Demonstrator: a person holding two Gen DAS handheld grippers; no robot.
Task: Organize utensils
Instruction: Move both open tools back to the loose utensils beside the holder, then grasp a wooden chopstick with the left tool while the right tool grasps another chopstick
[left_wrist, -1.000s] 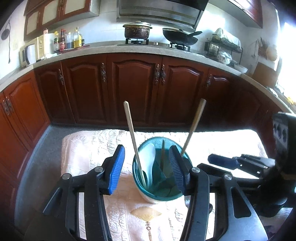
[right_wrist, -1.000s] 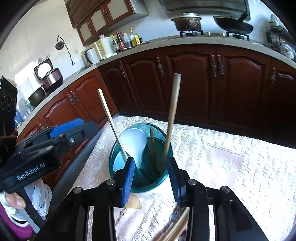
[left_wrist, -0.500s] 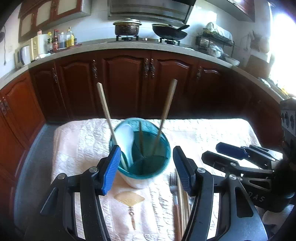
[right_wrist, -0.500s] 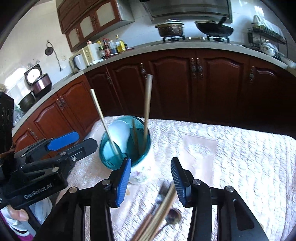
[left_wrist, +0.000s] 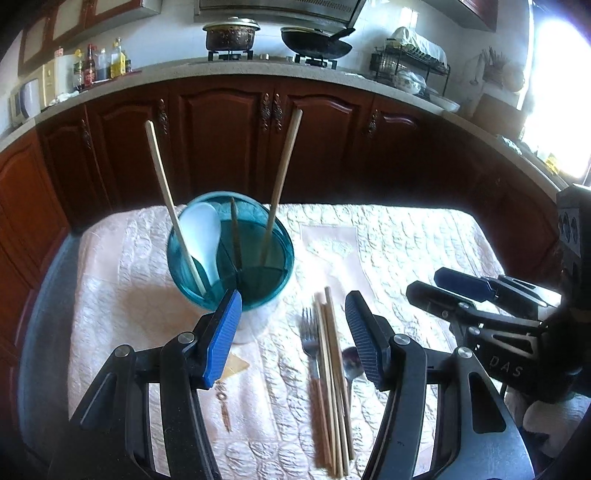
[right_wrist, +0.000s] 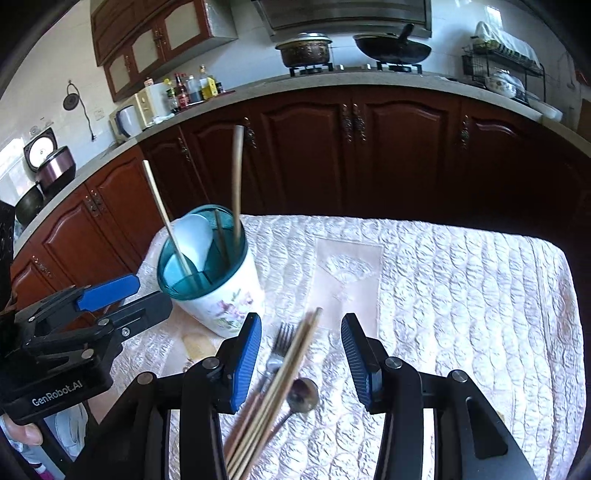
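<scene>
Right wrist view: chopsticks (right_wrist: 275, 387), fork (right_wrist: 277, 354) and spoon (right_wrist: 302, 394) lie on the cloth (right_wrist: 461, 295) between the right gripper's (right_wrist: 301, 354) half-open, empty jaws, long axis pointing away. Left gripper (left_wrist: 293, 334) is wide open, empty, equally near. Holder (right_wrist: 218, 291) stands up-left.

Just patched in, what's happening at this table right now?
A person is sorting utensils with two handheld tongs, both open and empty. The holder already stands with two chopsticks and a white spoon in it. A fork, a bundle of chopsticks and a metal spoon lie on the cloth, between the pads of the left tongs and the right tongs.
</scene>
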